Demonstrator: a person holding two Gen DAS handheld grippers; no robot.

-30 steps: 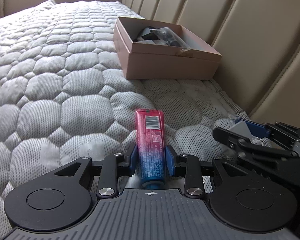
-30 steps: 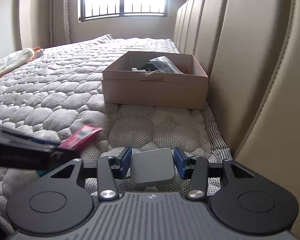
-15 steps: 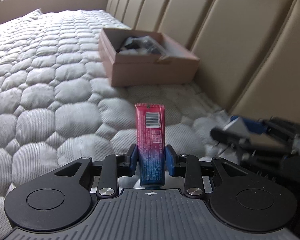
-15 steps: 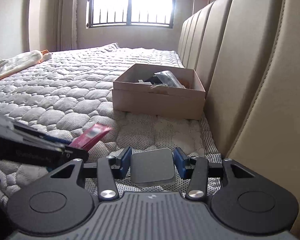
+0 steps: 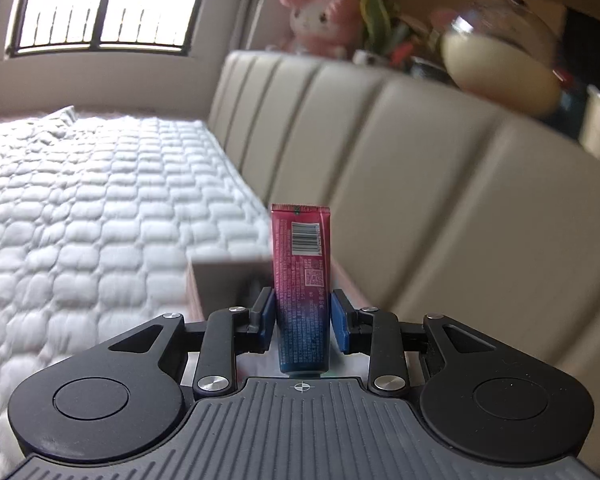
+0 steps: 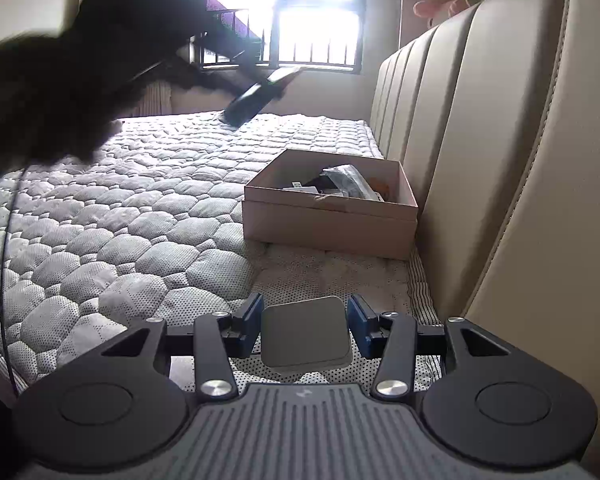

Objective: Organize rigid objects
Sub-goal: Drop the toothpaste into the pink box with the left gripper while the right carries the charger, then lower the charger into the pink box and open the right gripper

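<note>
My left gripper point(image 5: 302, 322) pinches the red-blue tube point(image 5: 302, 280) above the cardboard box point(image 6: 328, 216); right gripper point(image 6: 305, 330) clamps a grey square block point(image 6: 305, 334).

Ahead of the left gripper's fingers point(image 5: 263, 316), the cardboard box point(image 5: 220, 276) is smeared by motion, and the tube point(image 5: 302, 280) between them covers its right part. The tube's lower end is hidden behind the gripper body. Above the headboard point(image 5: 420, 168), the plush toy point(image 5: 320, 16) and neighbouring items are too blurred to name. In the right wrist view, up and left of the fingers, the left gripper point(image 6: 260, 96) is a dark backlit blur. The box's contents point(image 6: 340, 184) are too small to identify
</note>
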